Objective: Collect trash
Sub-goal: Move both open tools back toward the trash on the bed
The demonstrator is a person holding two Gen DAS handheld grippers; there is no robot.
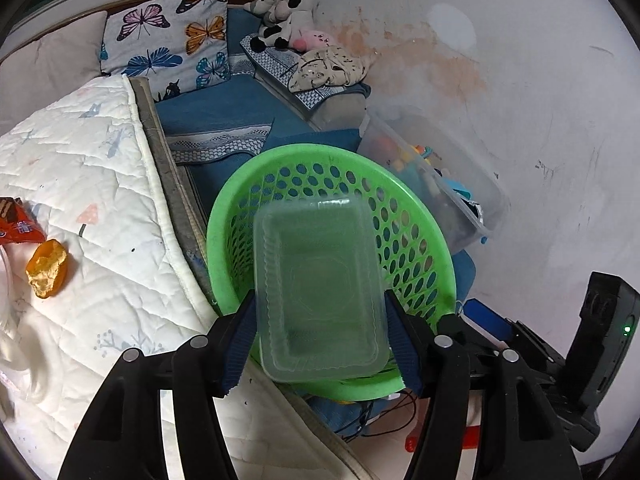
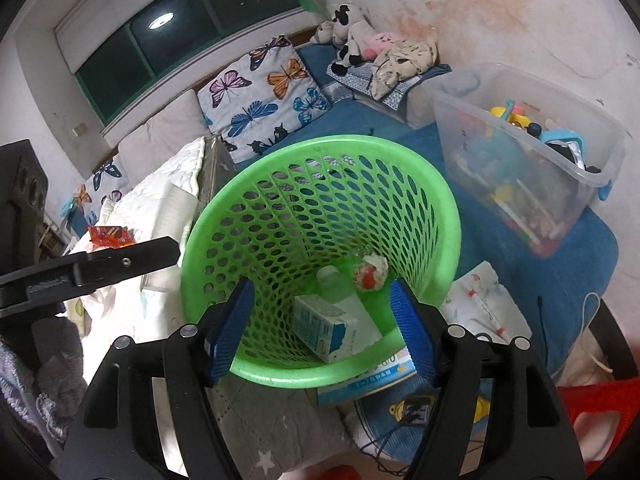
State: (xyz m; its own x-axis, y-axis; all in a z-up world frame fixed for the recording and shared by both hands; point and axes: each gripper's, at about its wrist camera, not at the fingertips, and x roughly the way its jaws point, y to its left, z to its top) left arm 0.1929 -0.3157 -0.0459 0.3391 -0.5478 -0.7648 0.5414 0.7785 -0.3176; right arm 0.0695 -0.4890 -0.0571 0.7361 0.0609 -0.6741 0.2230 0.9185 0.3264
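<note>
My left gripper (image 1: 320, 340) is shut on a clear plastic food box (image 1: 320, 292) and holds it over the mouth of the green perforated basket (image 1: 232, 216). My right gripper (image 2: 320, 320) is open and empty just above the near rim of the same basket (image 2: 320, 200). Inside the basket lie a small white and blue carton (image 2: 324, 328), a clear bottle (image 2: 340, 292) and a crumpled red and white wrapper ball (image 2: 370, 270). On the white quilt (image 1: 80, 180) lie an orange peel (image 1: 47, 268) and a red snack wrapper (image 1: 18, 226), which also shows in the right wrist view (image 2: 110, 236).
A clear bin of toys (image 2: 528, 160) stands right of the basket against the stained wall. A butterfly pillow (image 1: 168, 36) and plush toys (image 1: 284, 16) lie at the back on blue bedding. The left gripper's body (image 2: 88, 268) reaches in from the left. A red stool (image 2: 600, 404) is at lower right.
</note>
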